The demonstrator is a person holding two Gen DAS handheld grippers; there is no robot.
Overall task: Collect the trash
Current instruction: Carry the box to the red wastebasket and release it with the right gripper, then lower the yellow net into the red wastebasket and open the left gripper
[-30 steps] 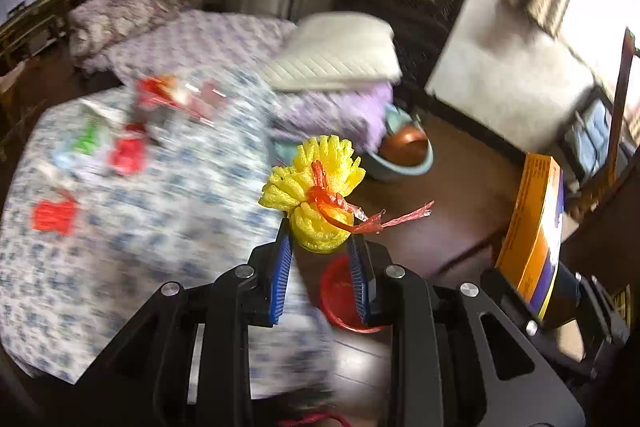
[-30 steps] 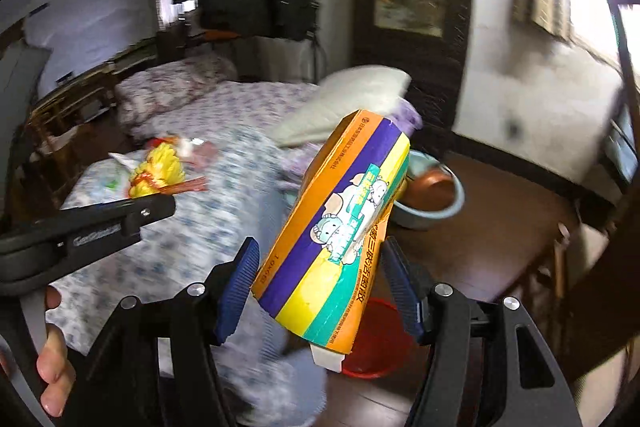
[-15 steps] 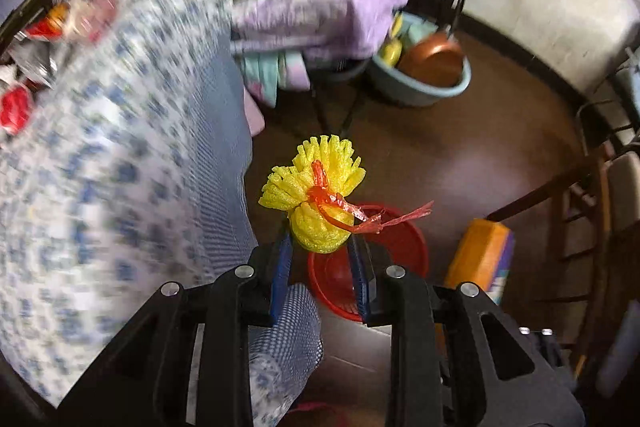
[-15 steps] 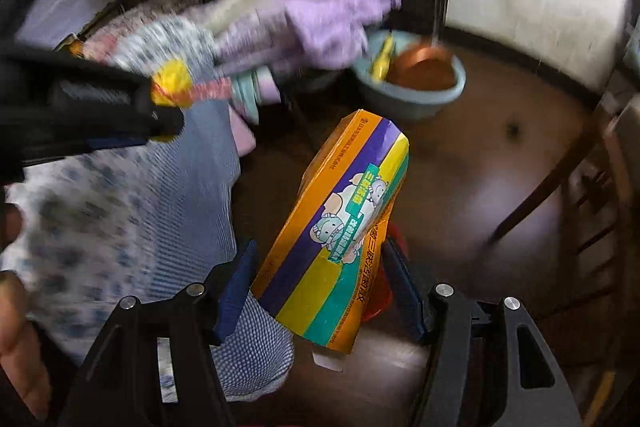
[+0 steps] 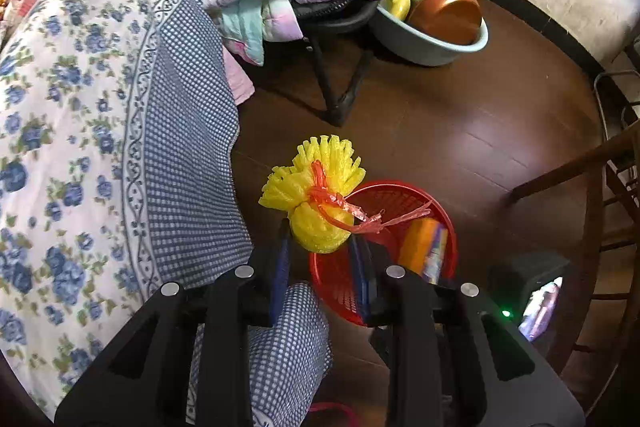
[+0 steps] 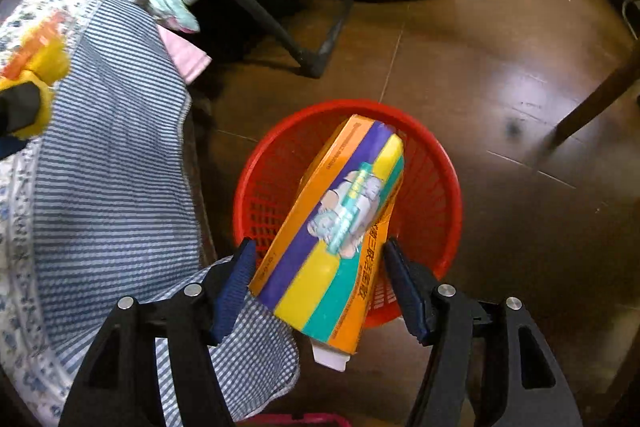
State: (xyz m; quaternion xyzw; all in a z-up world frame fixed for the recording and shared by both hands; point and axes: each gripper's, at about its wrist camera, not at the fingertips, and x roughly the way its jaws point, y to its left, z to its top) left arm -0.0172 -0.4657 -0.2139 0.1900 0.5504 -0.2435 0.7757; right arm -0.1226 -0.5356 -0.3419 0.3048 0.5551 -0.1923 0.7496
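The left gripper point(image 5: 322, 251) is clamped on a yellow foam net point(image 5: 316, 203) tied with a red plastic strip point(image 5: 352, 217), holding it up just beside the rim of a red basket point(image 5: 336, 279) on the brown floor point(image 5: 460, 131). The right gripper point(image 6: 320, 267) has a colourful box point(image 6: 336, 227) between its blue pads point(image 6: 236, 279); its jaws have just been opening, and a gap shows on each side of the box. The box tilts with its far end down inside the red basket, its near end sticking out over the rim. Left of the basket hangs a blue floral bedcover point(image 5: 80, 115). Beyond the basket, a pale blue basin point(image 5: 432, 43) on the floor holds a copper-coloured pan point(image 5: 448, 15) and something yellow, too small to make out
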